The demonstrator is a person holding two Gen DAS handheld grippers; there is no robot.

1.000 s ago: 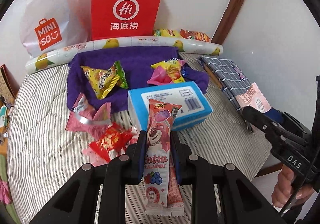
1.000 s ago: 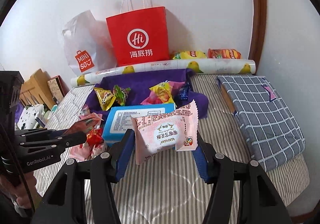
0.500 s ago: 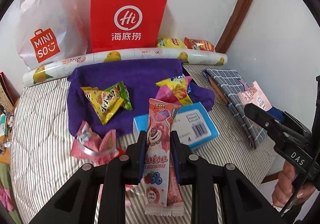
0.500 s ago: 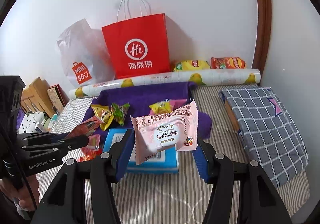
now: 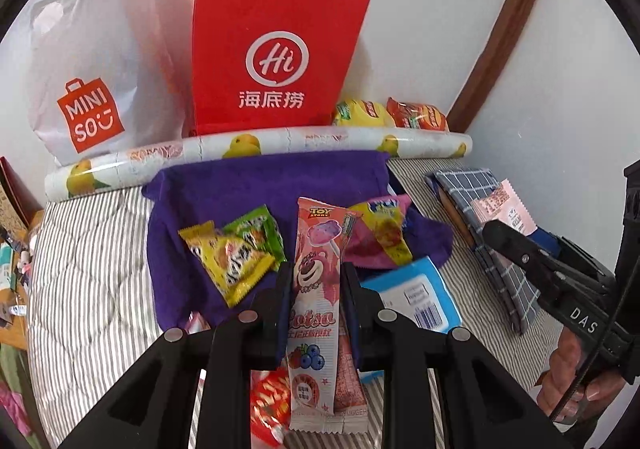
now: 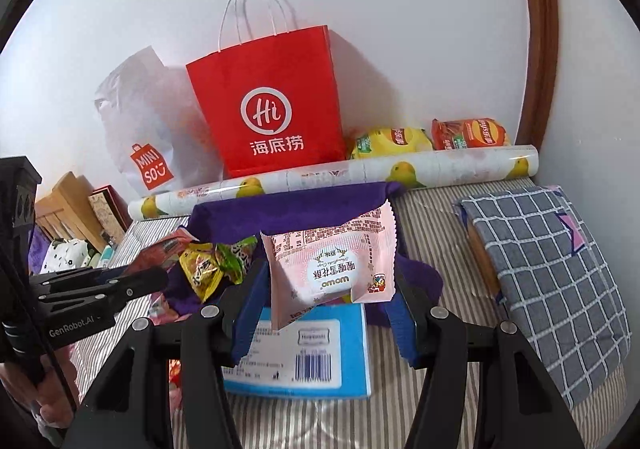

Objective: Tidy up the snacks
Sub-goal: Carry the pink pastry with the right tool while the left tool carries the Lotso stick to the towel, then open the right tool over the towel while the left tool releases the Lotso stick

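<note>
Against the wall stand a red paper bag [image 6: 272,109] and a white Miniso bag [image 5: 92,61], contents hidden. My left gripper [image 5: 314,281] pinches a tall pink Lotso candy stick [image 5: 316,305]; my right gripper [image 6: 326,289] clamps a pink pastry packet [image 6: 332,261]. Both have risen and moved forward over the past second, so the blue tissue box [image 6: 304,353] now lies beneath them. Loose snacks [image 5: 232,253] rest on the purple cloth [image 5: 256,185]; a folded checked blanket [image 6: 548,269] lies right.
</note>
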